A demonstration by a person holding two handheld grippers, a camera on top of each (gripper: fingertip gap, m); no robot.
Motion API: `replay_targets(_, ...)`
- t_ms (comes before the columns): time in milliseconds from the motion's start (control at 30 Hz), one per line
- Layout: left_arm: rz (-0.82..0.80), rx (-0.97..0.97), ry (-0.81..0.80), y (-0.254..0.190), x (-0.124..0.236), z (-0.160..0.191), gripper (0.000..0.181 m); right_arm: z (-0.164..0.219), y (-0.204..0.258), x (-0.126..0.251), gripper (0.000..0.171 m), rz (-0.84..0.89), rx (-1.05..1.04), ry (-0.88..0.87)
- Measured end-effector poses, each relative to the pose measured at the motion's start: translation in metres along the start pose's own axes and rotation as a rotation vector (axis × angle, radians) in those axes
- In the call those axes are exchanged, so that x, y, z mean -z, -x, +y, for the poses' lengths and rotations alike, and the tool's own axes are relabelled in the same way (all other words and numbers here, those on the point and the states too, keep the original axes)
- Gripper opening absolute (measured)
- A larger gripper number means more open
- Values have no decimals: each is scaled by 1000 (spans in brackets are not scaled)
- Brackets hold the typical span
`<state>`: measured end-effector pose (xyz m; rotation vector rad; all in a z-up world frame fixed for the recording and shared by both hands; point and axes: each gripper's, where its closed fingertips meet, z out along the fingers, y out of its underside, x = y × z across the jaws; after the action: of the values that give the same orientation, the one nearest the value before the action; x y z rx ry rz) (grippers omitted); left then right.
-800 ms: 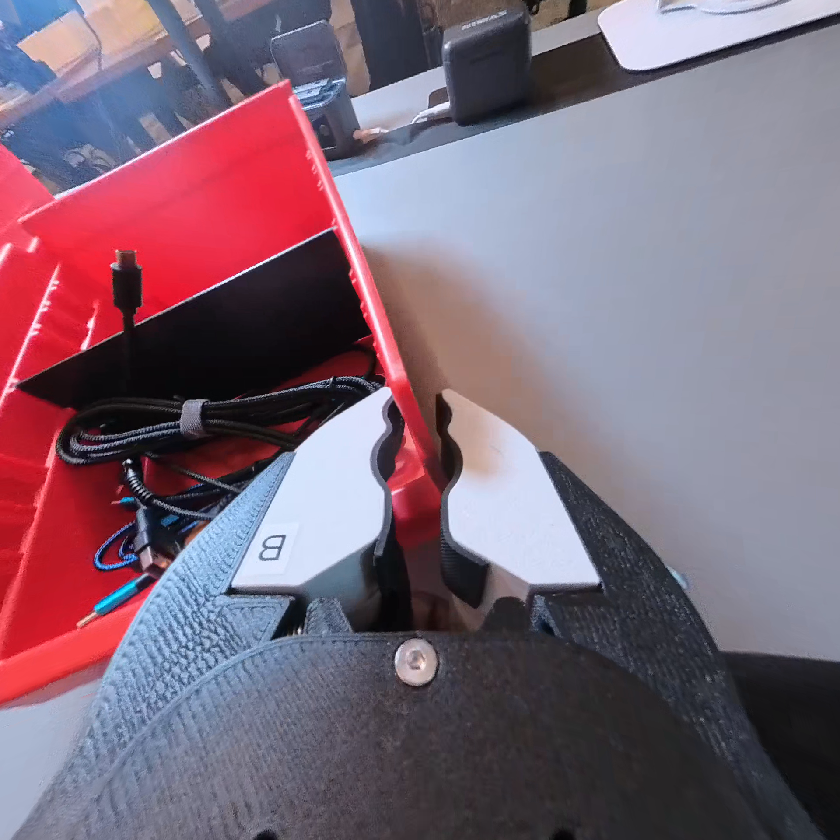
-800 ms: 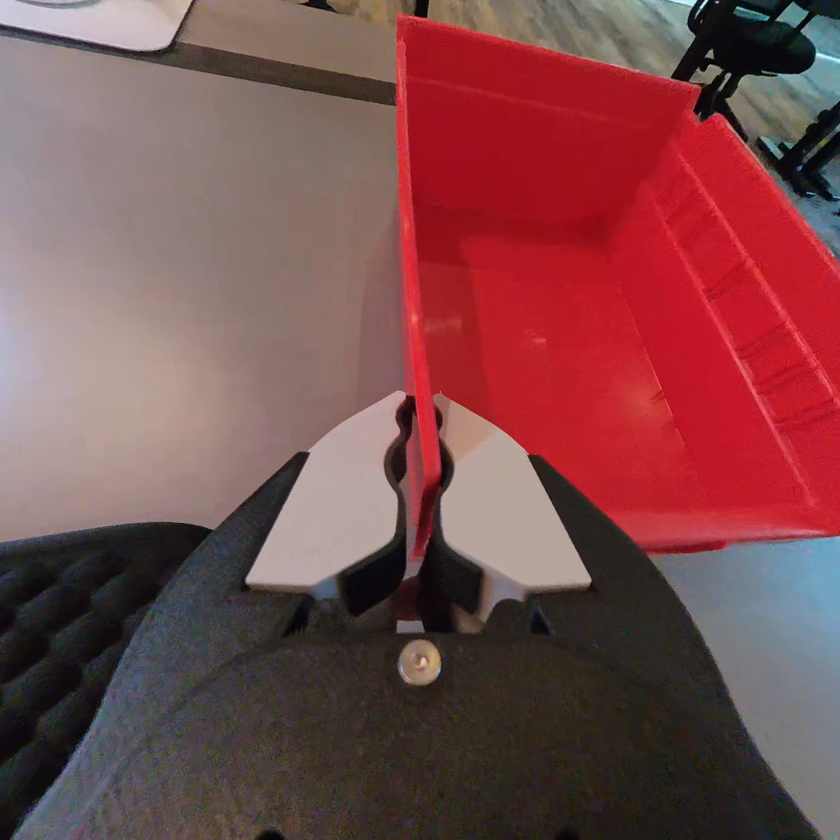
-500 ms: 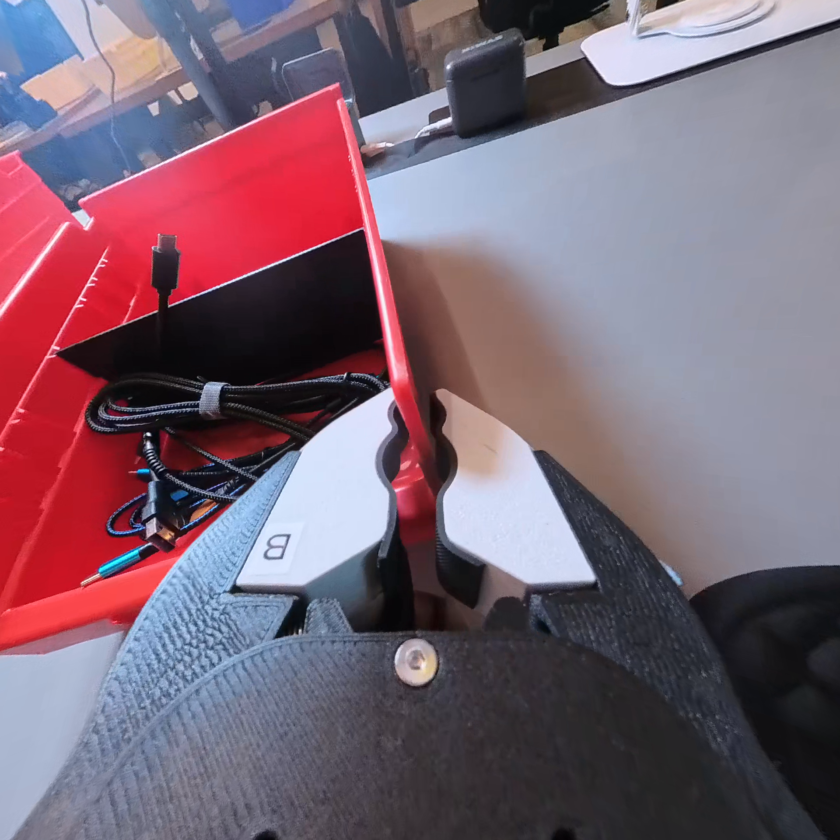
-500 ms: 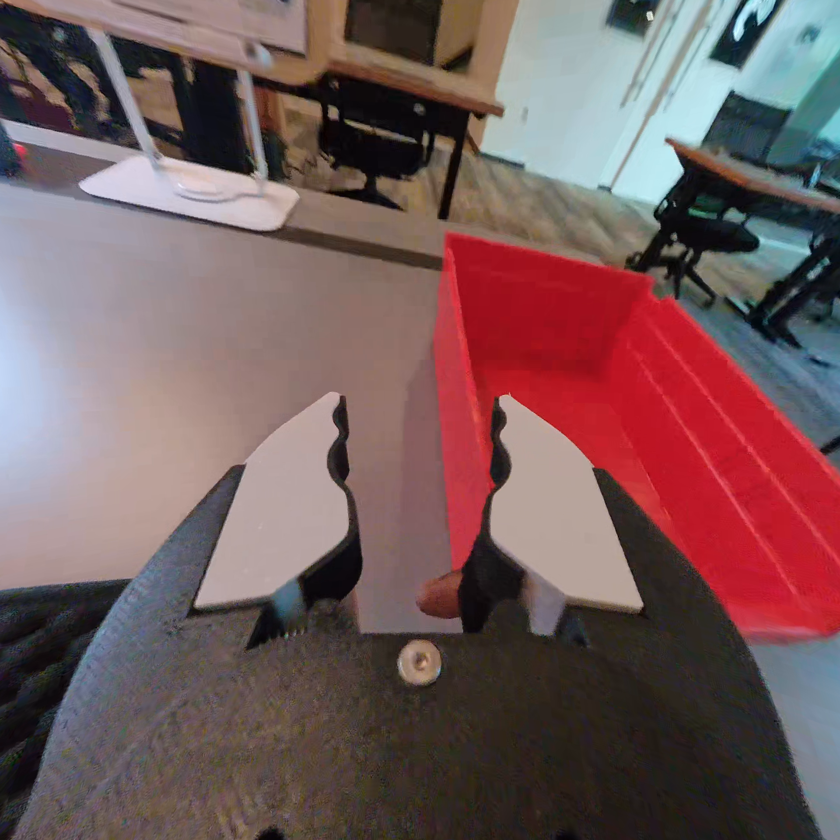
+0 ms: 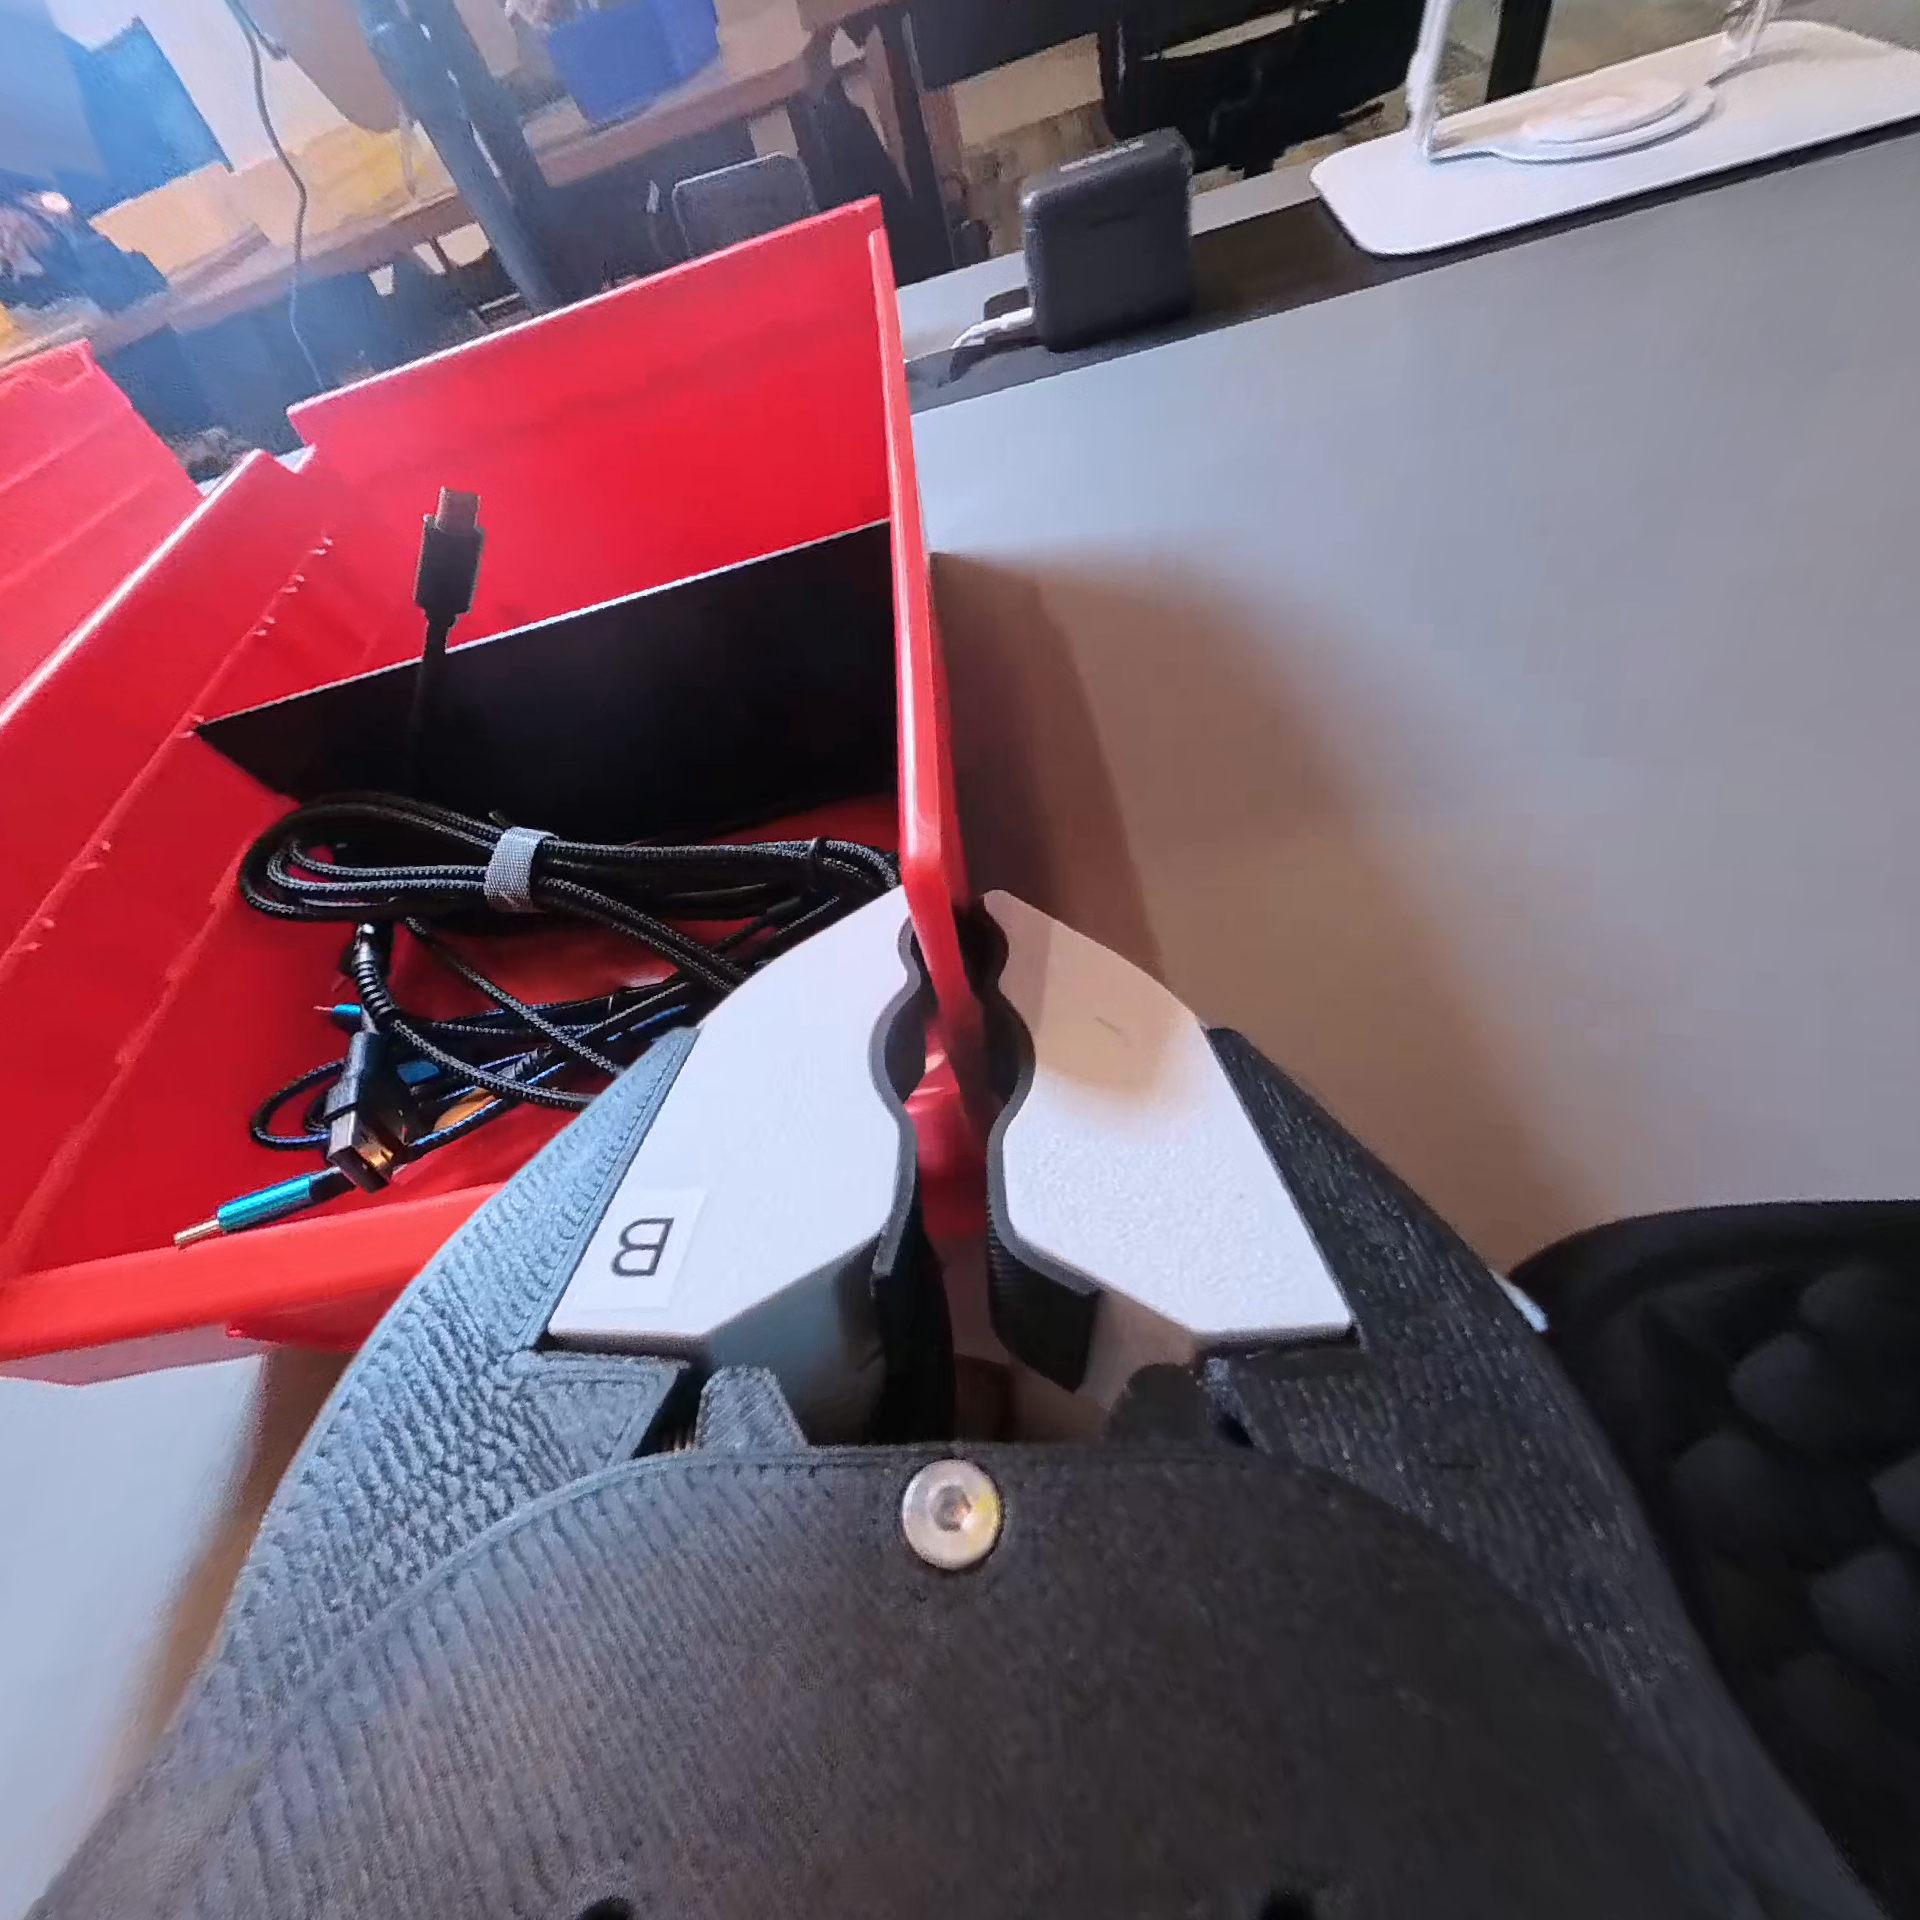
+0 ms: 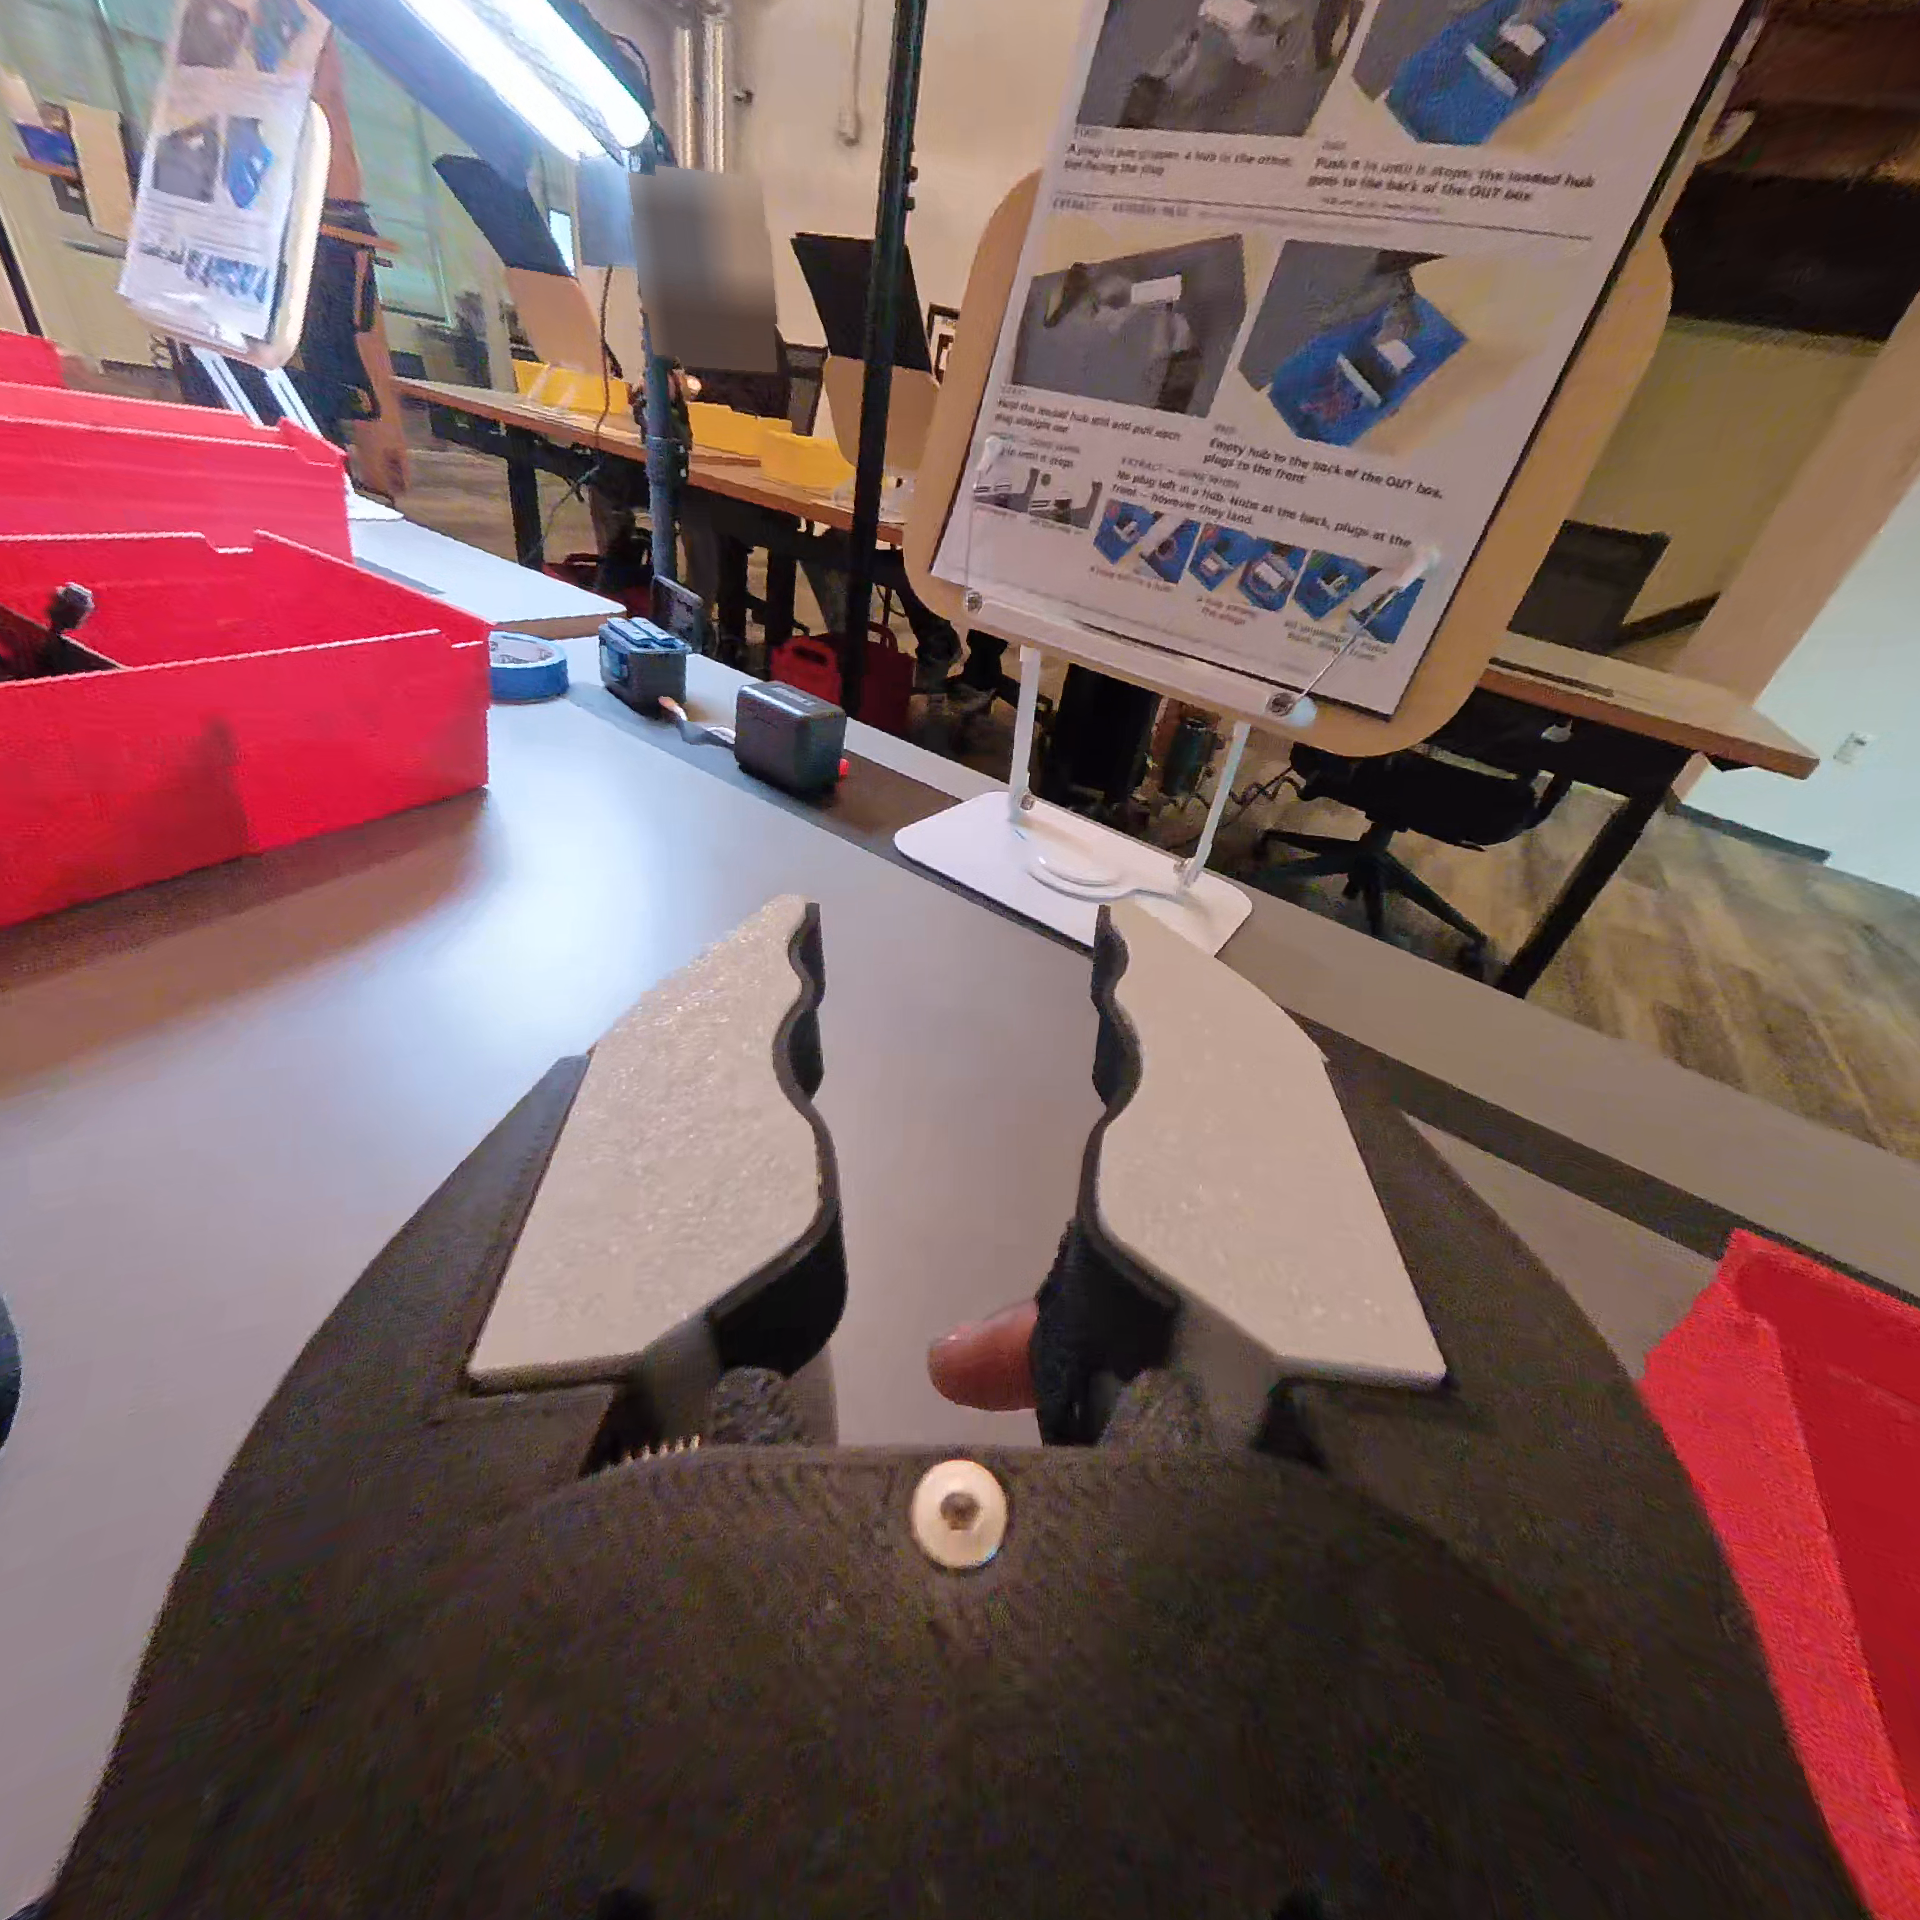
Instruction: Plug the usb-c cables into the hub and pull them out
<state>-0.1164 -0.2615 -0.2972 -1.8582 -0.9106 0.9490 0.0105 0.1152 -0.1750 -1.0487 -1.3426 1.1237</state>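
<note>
The left gripper (image 5: 954, 935) is clamped on the right side wall of a red plastic bin (image 5: 921, 727). Its near compartment holds a bundle of black and blue braided usb-c cables (image 5: 540, 883); a black divider panel (image 5: 582, 707) closes it off behind, one black plug (image 5: 449, 561) rising above that. The right gripper (image 6: 956, 966) gapes wide and empty over the grey table (image 6: 312, 1039), a second red bin (image 6: 1808, 1455) just beside it.

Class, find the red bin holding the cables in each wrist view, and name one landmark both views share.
Left wrist view: red bin fills the left half; the left gripper is shut on its right wall.
Right wrist view: same bin at the left edge, far off.
Shared landmark: white stand base on the grey table.
</note>
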Motion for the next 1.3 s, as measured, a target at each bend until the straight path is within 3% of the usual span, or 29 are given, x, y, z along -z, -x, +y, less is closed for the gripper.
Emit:
replay_targets(200, 212, -71, 13, -11, 20, -4, 37, 30, -3, 26, 46, 44, -85, -7)
replay_targets(400, 240, -3, -5, -12, 14, -8, 43, 38, 0, 24, 48, 44, -153, 36)
replay_targets(467, 218, 16, 7, -16, 3, -4, 37, 47, 4, 13, 50, 22, -146, 90)
replay_targets(533, 115, 37, 20, -5, -6, 1, 12, 56, 7, 2, 52, 11, -124, 150)
replay_targets(567, 100, 36, 13, -5, -7, -1, 10, 59, 8, -4, 52, 4, -110, 169)
replay_targets(733, 48, -29, 20, -8, -2, 0, 8, 61, 25, -22, 52, -79, -127, 164)
replay_targets(1033, 59, -42, 18, -33, 8, -2, 9, 64, 19, -4, 46, -32, -152, 113)
replay_targets(1067, 93, -18, 15, -38, 10, -3, 12, 66, 19, -5, 47, -38, -160, 118)
replay_targets(1200, 337, 38, 9, -59, 27, -18, 51, 69, 19, -6, 50, -46, -156, 135)
replay_targets(1300, 435, 35, -40, -38, 42, -60, 73, 70, 17, -4, 50, -51, -174, 127)
